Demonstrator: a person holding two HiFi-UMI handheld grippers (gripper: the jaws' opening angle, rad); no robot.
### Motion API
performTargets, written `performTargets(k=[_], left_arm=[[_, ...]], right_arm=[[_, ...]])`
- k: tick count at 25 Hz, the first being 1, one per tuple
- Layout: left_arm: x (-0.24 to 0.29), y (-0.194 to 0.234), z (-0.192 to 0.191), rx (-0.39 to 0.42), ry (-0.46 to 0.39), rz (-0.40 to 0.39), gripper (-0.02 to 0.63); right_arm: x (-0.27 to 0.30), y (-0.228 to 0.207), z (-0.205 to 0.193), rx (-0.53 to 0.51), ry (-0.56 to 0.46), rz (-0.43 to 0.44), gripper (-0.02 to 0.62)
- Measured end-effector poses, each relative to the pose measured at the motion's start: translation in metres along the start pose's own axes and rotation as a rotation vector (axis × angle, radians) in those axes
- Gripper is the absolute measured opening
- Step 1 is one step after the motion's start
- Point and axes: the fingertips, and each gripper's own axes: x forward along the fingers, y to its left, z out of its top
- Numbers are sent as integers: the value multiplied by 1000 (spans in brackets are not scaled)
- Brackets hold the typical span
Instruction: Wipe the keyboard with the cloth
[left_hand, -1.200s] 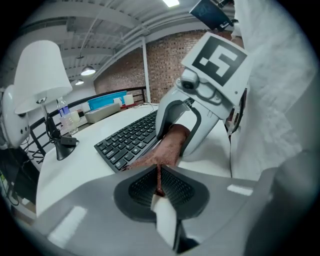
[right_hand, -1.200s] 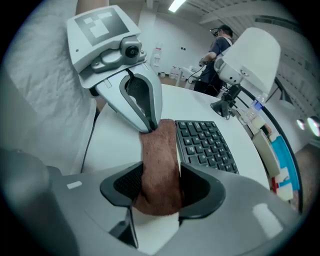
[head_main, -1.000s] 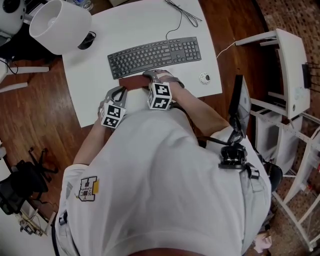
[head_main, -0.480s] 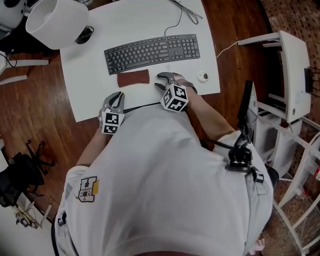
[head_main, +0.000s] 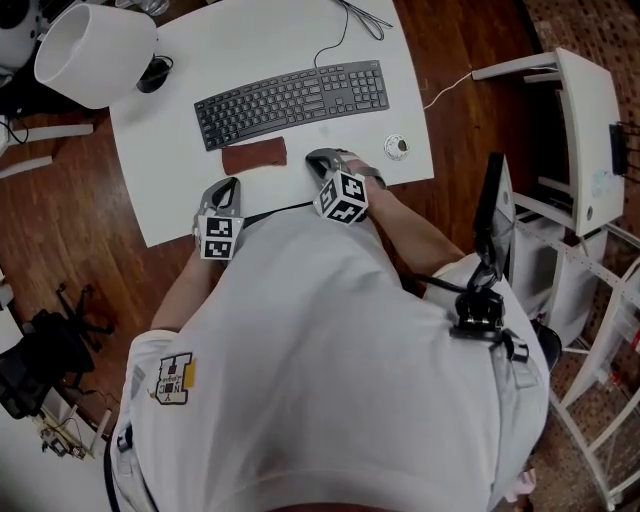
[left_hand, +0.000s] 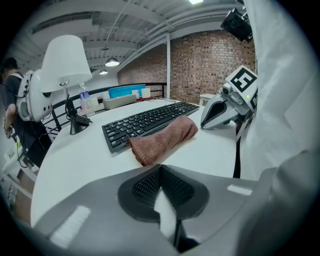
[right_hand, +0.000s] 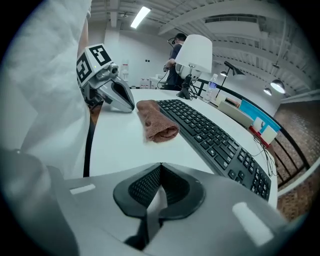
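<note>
Right gripper (right_hand: 160, 166): jaws pressed together, just done closing, nothing between them; poised at the near edge of the white table (head_main: 330, 40), to the right of the cloth. Left gripper (left_hand: 161, 169): jaws likewise together, empty, low at the same front edge, to the left of the cloth. Brown cloth (head_main: 253, 155): folded, lying flat on the table just beside the near edge of the black keyboard (head_main: 290, 100), between the two grippers and clear of both. White lamp (head_main: 95, 52) at the far left corner.
</note>
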Motion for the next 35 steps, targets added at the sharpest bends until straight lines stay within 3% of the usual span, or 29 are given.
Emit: performTargets(k=[9,35], left_arm=[[2,-4,-1,34,5,-7,0],[5,-5,-8,107,8,-25,0]], right_arm=[[-2,-1,-2,53,-48,2,0],[-1,-1,-3,39,-32,-15,0]])
